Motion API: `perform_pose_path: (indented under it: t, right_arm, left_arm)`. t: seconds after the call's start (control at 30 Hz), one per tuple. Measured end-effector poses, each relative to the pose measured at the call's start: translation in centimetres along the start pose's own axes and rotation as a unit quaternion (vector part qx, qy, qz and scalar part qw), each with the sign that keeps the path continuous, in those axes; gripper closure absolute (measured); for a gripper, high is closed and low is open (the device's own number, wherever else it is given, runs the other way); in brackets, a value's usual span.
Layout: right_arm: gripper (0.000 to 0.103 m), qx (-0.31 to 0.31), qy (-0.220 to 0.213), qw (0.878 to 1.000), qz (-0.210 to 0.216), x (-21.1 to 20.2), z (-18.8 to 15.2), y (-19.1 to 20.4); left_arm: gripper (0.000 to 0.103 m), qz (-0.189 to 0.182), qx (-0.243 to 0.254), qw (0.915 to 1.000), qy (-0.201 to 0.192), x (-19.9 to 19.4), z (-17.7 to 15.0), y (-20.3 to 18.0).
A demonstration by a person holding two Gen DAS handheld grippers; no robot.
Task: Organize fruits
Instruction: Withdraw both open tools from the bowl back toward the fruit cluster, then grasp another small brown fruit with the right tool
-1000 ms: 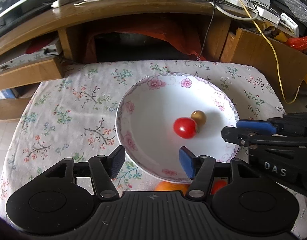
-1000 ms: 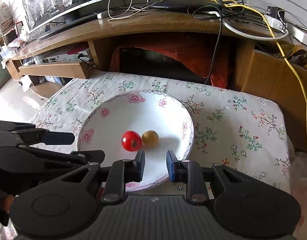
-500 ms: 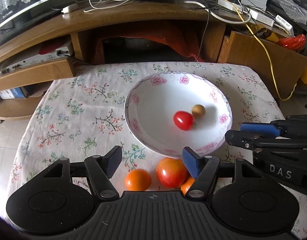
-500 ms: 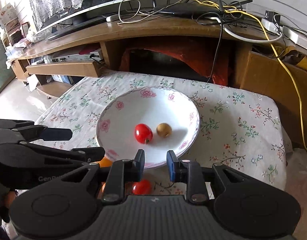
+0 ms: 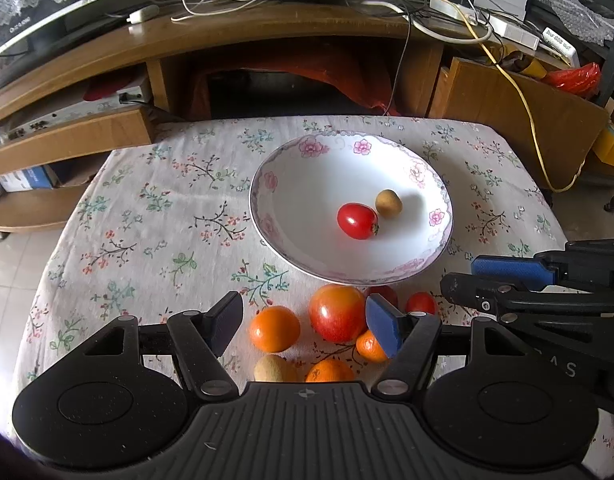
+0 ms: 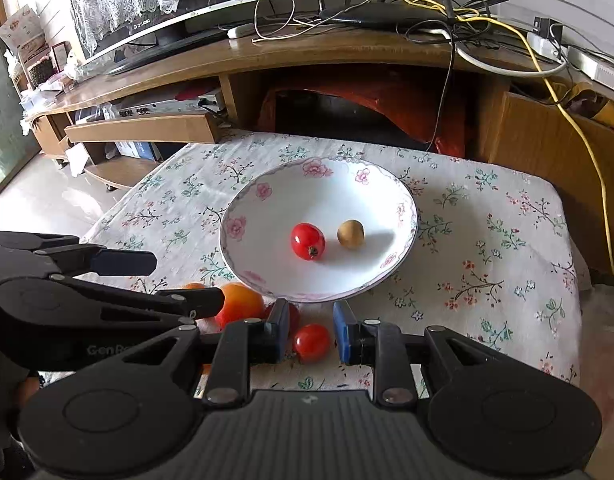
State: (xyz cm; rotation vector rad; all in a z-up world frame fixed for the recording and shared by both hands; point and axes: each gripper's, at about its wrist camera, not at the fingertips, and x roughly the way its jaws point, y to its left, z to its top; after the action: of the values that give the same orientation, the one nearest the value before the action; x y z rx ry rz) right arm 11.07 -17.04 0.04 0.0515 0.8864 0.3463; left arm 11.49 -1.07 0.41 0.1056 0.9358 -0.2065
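- Sitting in the white floral plate (image 5: 291, 236) are two fruits so far: a red cherry tomato (image 5: 357, 221) and, just beside it toward the far rim, a small tan round fruit (image 5: 388, 202) (perhaps a longan; too small to be sure).
- Waiting on the table (image 5: 147, 216), clustered just off the plate's near rim, is the rest of the pile: a large red-orange tomato (image 5: 337, 317), an orange (image 5: 274, 328) to its left, two smaller oranges (image 5: 369, 346) (image 5: 329, 372), another tan fruit (image 5: 271, 369) and two more cherry tomatoes (image 5: 421, 303) (image 5: 381, 293), one half hidden behind a finger.
- By my reading, the sorting is early: two pieces are placed and about seven are left outside.
- The left gripper (image 5: 305, 322) hovers above that cluster with its fingers spread wide and nothing between them that they grip; the large tomato and the orange show through the gap.
- The right gripper (image 6: 311, 332) has its fingers parted by a narrower gap, with a loose cherry tomato (image 6: 312, 342) lying on the cloth between the tips; neither pad appears to press on it, so I take it as not yet grasped.
- Beyond the table stand a wooden TV stand (image 6: 267, 60) strewn with cables (image 6: 447, 20), and a television (image 6: 179, 4).
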Motion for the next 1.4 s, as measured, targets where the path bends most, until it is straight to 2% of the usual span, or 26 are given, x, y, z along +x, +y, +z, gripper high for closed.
perform_pose_path:
  t: [0.97,1.4]
  right_arm:
    - [0.076,-0.015,0.035,0.999,0.019,0.2,-2.7,2.3]
    - [0.076,-0.038,0.061,0.997,0.041,1.3,-3.7,3.7]
  left_arm:
    - [0.028,0.005,0.018,0.9996,0.021,-0.8,-2.9,1.0]
    - [0.028,0.015,-0.008,0.9992,0.035,-0.8,-4.0,4.2]
